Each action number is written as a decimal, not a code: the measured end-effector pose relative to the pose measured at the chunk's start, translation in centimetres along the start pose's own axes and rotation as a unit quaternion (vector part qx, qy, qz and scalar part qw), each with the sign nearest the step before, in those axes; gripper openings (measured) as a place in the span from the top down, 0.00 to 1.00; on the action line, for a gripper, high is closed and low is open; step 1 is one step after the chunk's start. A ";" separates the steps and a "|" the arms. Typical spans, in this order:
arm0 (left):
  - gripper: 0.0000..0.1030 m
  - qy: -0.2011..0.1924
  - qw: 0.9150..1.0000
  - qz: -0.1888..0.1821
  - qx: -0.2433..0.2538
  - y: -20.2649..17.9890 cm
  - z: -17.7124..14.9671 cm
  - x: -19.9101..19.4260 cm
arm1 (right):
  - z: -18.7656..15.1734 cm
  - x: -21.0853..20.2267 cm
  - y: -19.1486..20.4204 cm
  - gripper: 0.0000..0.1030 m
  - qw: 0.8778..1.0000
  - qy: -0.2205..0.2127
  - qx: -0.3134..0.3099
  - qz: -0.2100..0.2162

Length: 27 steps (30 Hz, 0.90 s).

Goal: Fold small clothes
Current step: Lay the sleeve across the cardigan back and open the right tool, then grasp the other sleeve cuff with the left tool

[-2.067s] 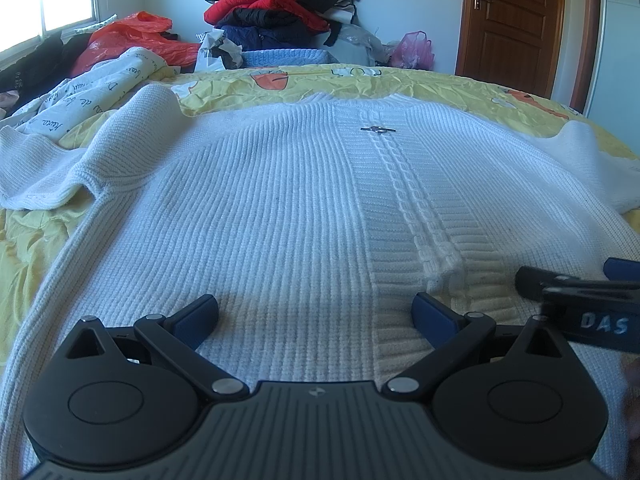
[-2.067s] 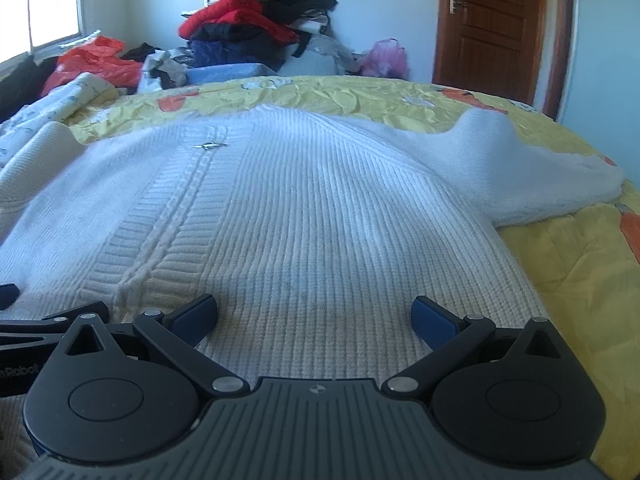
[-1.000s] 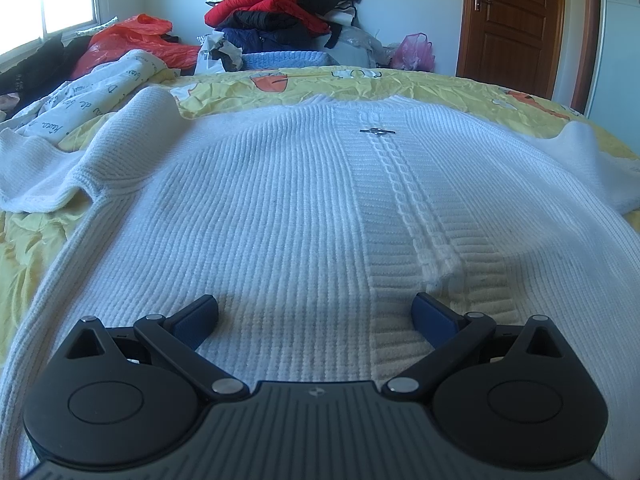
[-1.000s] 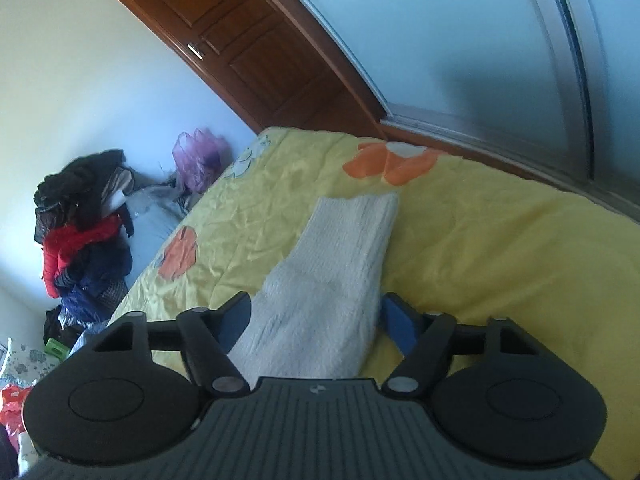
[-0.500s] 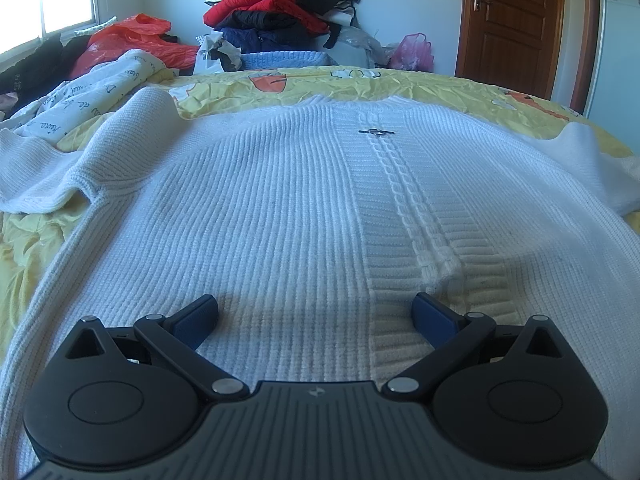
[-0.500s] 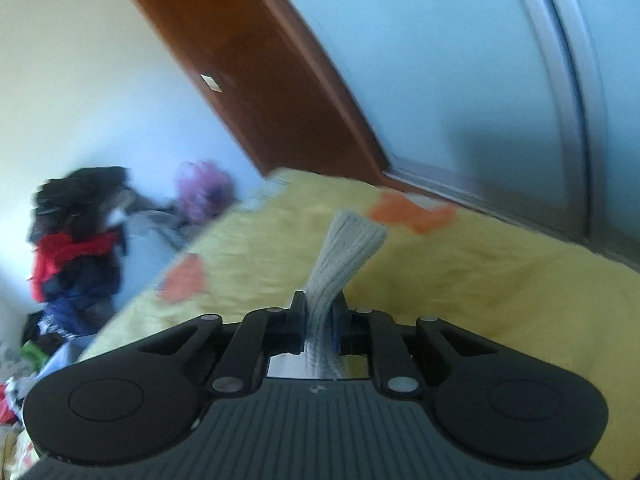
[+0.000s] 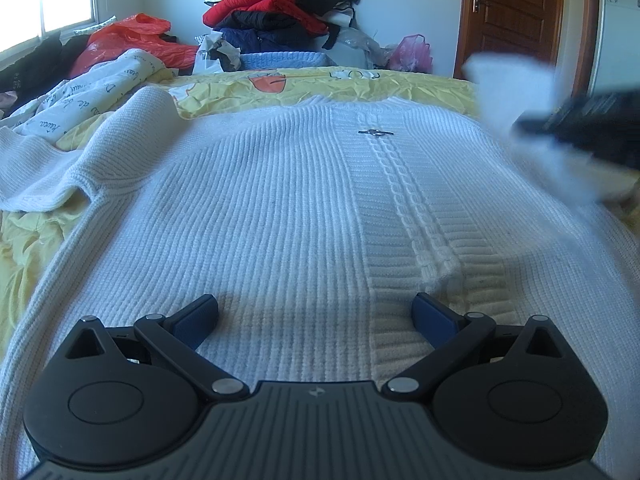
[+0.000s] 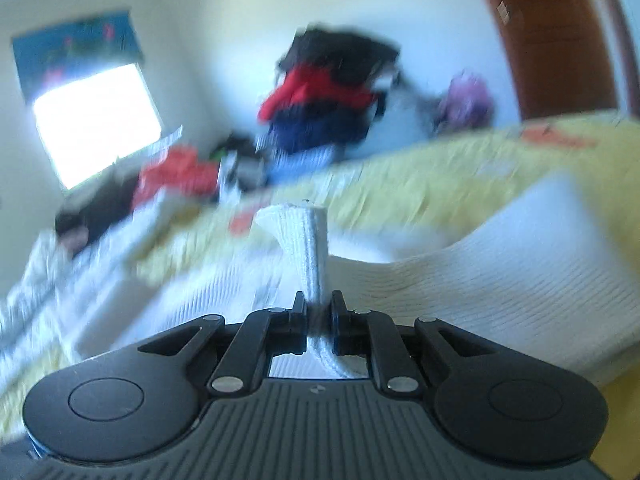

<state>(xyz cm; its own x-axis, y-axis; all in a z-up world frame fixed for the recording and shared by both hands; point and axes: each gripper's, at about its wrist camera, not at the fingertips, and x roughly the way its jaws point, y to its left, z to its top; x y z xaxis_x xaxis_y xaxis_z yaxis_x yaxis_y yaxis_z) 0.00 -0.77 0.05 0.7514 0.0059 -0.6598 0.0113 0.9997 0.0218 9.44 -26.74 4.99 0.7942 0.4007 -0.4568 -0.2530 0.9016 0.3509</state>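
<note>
A white knitted cardigan [image 7: 280, 208] lies flat, front up, on a yellow bedspread [image 7: 24, 236]. My left gripper [image 7: 316, 316] is open and rests low over the cardigan's hem, left of the button band. My right gripper [image 8: 318, 312] is shut on the cuff of the cardigan's right sleeve [image 8: 308, 236] and holds it lifted. In the left wrist view that gripper [image 7: 580, 128] shows blurred at the right, with the raised sleeve [image 7: 516, 92] over the cardigan's right side. The left sleeve [image 7: 60, 160] lies spread out to the left.
A pile of red, black and blue clothes [image 7: 276, 12] stands beyond the bed's far edge. A printed white cloth [image 7: 88, 92] and a red bag [image 7: 132, 36] lie at the far left. A brown door [image 7: 516, 16] is at the back right.
My right gripper has swung left with the sleeve cuff, carrying it over the cardigan's right side; it now shows in the left wrist view. My left gripper has stayed still.
</note>
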 end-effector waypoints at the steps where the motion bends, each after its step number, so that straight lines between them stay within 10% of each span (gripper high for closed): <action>1: 0.00 0.000 1.000 0.000 0.000 -0.1 0.0 0.0 | -0.7 0.7 0.8 0.78 1.000 0.011 -0.012 -0.008; 7: 0.00 -0.003 1.000 -0.007 -0.007 0.3 0.0 -0.1 | -2.5 -0.8 2.3 0.27 0.998 -0.002 -0.058 -0.028; 13: 0.00 -0.022 0.997 -0.046 -0.064 2.2 0.5 -0.8 | -4.5 -3.7 -0.1 0.27 0.998 0.035 -0.043 0.025; 17: 0.00 -0.032 0.979 -0.134 -0.151 3.2 3.7 -0.6 | -4.6 -4.4 -2.2 0.27 0.997 0.026 0.031 0.067; 23: 0.02 0.079 0.932 -0.255 -0.247 1.0 8.2 5.6 | -5.2 -3.9 -1.7 0.27 0.995 0.044 0.017 0.092; 27: 0.30 0.125 0.927 -0.262 -0.238 -1.8 9.1 8.4 | -5.4 -4.4 -2.5 0.27 0.993 0.042 0.038 0.106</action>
<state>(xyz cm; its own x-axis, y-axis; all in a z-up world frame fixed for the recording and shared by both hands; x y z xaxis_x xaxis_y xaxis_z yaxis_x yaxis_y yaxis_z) 12.28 -2.71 1.28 0.5485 -0.5379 -0.6402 -0.0058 0.7632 -0.6462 3.61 -29.89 1.75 0.6781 0.5946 -0.4321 -0.3637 0.7823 0.5057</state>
